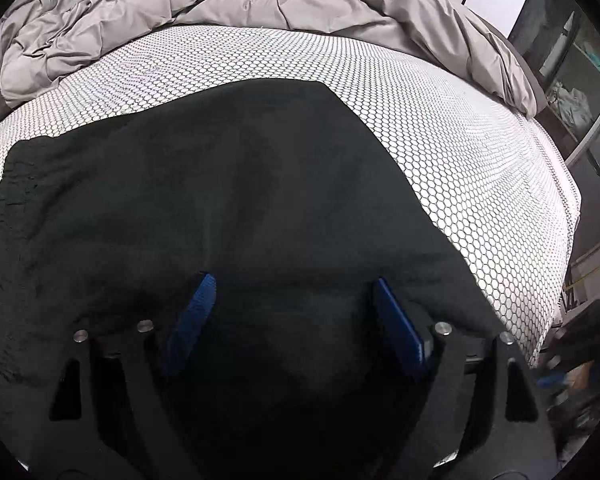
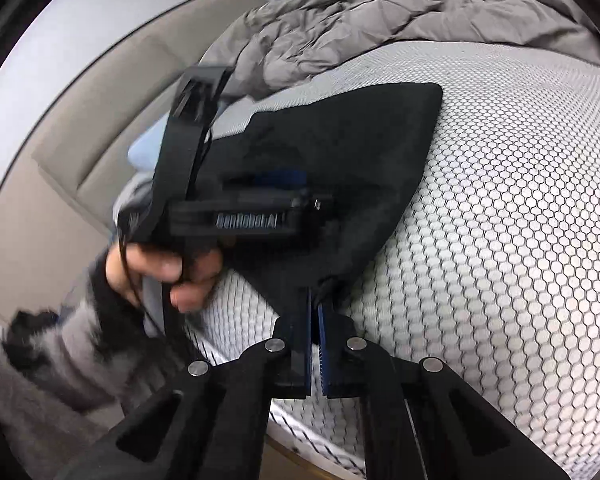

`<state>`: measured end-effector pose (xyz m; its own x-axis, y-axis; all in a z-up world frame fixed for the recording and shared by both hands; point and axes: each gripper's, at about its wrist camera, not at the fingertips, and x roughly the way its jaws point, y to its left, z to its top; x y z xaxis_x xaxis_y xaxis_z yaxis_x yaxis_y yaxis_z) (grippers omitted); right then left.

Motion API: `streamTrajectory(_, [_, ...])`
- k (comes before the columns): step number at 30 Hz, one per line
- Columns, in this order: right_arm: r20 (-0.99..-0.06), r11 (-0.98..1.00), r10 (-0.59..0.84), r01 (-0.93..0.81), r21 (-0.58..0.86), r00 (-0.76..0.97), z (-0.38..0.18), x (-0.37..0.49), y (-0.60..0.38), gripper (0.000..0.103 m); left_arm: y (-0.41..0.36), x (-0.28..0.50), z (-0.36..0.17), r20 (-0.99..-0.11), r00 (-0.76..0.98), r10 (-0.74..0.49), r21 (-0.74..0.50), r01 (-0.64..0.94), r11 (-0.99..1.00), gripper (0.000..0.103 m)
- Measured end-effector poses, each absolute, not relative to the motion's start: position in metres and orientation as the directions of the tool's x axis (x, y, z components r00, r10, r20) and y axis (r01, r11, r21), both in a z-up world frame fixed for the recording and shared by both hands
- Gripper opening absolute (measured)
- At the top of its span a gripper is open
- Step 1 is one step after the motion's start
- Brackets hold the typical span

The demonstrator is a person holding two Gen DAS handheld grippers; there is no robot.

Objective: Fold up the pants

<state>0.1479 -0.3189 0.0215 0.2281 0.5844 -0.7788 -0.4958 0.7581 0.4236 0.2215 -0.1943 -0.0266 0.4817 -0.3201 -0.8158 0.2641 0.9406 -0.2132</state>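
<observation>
Black pants lie spread on a bed with a white hexagon-patterned sheet. My left gripper is open, its blue fingers resting over the near part of the pants with nothing between them. In the right wrist view the pants lie folded to a wedge shape. My right gripper is shut on the pants' near corner. The left gripper's body, held by a hand, hovers over the pants' left side.
A crumpled grey duvet is bunched at the far end of the bed, also in the right wrist view. The bed's right edge drops off to shelving and clutter. A beige floor lies left of the bed.
</observation>
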Motion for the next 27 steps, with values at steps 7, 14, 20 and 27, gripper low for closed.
streamTrajectory(7, [-0.778,0.826,0.524,-0.432,0.363,0.347,0.039,0.145,-0.349,0.025,-0.201,0.176,0.007,-0.755,0.522,-0.397,-0.212,0.380,0.901,0.080])
streamTrajectory(14, [-0.749,0.852,0.523,-0.273,0.447,0.407,0.029,0.174,-0.381,0.035,-0.252,0.147,-0.023,-0.812,0.473,-0.342,-0.037,0.542,0.839,0.084])
streamTrajectory(20, [-0.768,0.827,0.559,-0.286,0.485,0.313,0.004,0.207,-0.362,0.042,-0.244,0.145,-0.024,-0.811,0.456,-0.368,-0.071,0.546,0.834,0.086])
streamTrajectory(27, [-0.757,0.838,0.545,-0.260,0.480,0.361,-0.004,0.254,-0.333,0.019,-0.234,0.141,-0.030,-0.816,0.422,-0.395,-0.115,0.551,0.827,0.090])
